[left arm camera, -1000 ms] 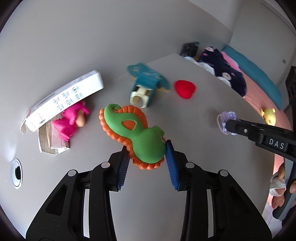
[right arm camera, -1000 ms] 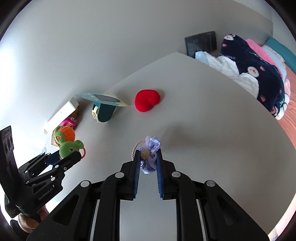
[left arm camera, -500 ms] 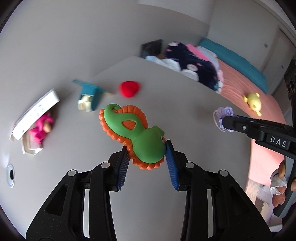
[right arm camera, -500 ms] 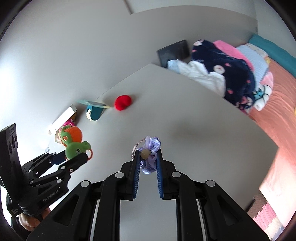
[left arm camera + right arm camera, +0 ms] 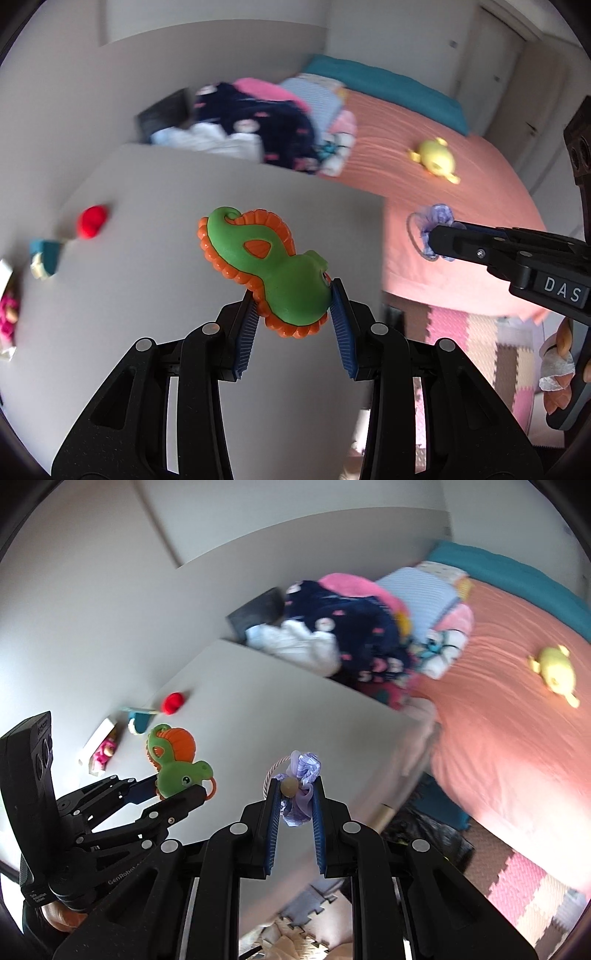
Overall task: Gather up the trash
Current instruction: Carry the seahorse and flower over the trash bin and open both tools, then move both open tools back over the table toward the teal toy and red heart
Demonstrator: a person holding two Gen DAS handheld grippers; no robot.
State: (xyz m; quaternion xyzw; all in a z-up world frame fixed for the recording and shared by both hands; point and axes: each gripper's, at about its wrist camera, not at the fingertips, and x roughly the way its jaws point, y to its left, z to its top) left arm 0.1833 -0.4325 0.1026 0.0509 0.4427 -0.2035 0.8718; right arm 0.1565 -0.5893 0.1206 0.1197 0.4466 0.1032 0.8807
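My left gripper [image 5: 293, 301] is shut on a green and orange seahorse toy [image 5: 266, 262], held above the grey table [image 5: 166, 221] near its right edge. The same seahorse toy [image 5: 173, 764] and left gripper [image 5: 177, 794] show at the left of the right wrist view. My right gripper [image 5: 295, 794] is shut on a small purple fabric flower with a cord loop [image 5: 301, 775]. That purple flower [image 5: 434, 229] and the right gripper [image 5: 439, 236] appear at the right of the left wrist view, out past the table edge.
On the far left of the table lie a red heart [image 5: 92, 219], a teal box [image 5: 46, 258], a pink toy [image 5: 7, 312] and a white box [image 5: 98, 738]. A bed [image 5: 443, 177] with piled clothes [image 5: 258, 122] and a yellow plush [image 5: 436, 160] stands beyond. Foam floor mats [image 5: 480, 350] lie below.
Both grippers have swung right with their toys, away from the items on the table toward the table's edge, the bed and the floor mats. Neither grip has changed.
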